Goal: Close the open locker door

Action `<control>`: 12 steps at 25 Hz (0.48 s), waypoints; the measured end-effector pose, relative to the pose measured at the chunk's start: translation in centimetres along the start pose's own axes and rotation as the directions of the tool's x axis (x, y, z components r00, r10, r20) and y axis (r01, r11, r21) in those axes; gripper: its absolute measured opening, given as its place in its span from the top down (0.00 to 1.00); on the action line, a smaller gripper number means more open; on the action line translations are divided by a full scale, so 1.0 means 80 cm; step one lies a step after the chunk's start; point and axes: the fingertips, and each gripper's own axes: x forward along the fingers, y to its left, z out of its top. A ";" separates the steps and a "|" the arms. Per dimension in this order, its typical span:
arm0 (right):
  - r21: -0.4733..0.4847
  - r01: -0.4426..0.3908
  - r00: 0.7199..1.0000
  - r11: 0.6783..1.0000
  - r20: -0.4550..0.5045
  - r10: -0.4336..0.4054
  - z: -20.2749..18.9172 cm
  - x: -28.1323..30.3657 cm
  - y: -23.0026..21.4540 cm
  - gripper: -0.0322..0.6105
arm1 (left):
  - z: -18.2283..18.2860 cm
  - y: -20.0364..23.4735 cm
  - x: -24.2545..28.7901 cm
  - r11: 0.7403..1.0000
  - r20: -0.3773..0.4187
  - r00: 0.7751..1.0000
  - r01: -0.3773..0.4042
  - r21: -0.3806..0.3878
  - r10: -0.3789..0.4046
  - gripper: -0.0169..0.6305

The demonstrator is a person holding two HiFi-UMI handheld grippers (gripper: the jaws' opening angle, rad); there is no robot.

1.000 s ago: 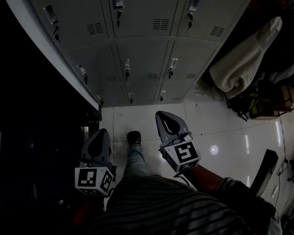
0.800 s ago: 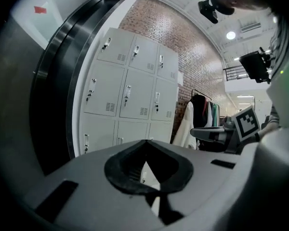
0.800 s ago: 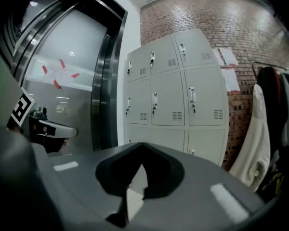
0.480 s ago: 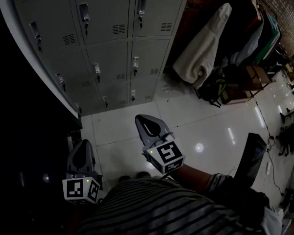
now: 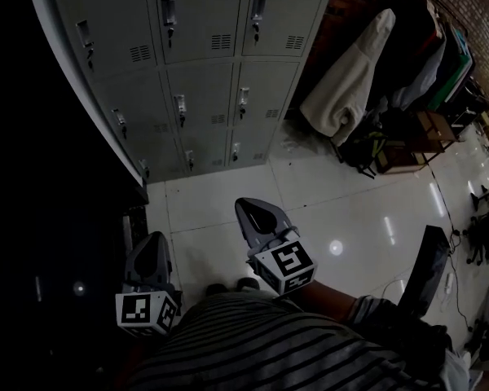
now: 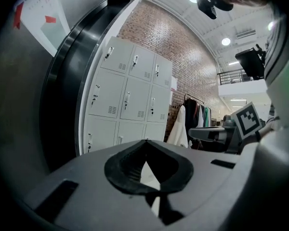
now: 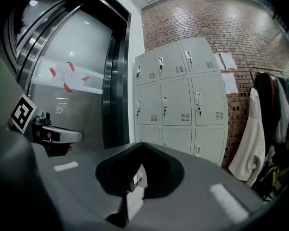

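A bank of grey lockers (image 5: 196,72) stands against the brick wall ahead, and every door that shows looks closed. My left gripper (image 5: 155,241) hangs low at the left, shut and holding nothing. My right gripper (image 5: 249,208) is a little further forward over the tiled floor, also shut and holding nothing. Both are well short of the lockers. In the left gripper view the jaws (image 6: 145,141) meet at the tip, with the lockers (image 6: 130,100) beyond. In the right gripper view the shut jaws (image 7: 142,146) point at the lockers (image 7: 183,100).
A white coat (image 5: 350,80) hangs on a clothes rack right of the lockers, with bags below it. A dark metal-framed doorway (image 5: 57,177) runs along the left. A black slab-like object (image 5: 424,271) lies on the glossy floor (image 5: 350,210) at the right.
The head view has swung right, bringing the coat rack further into view, and the forward foot has drawn back. Both grippers stay shut and low in front of the body.
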 end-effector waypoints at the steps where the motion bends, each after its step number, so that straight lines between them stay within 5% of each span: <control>1: 0.000 0.003 1.000 1.000 -0.006 -0.003 -0.002 -0.003 0.001 0.95 | -0.002 -0.003 -0.001 1.000 -0.009 1.000 0.010 0.005 -0.010 0.97; 12: -0.014 0.047 0.998 0.999 -0.027 -0.048 -0.012 -0.023 -0.003 0.95 | -0.009 -0.020 0.003 0.998 -0.024 0.998 0.057 0.017 -0.057 0.97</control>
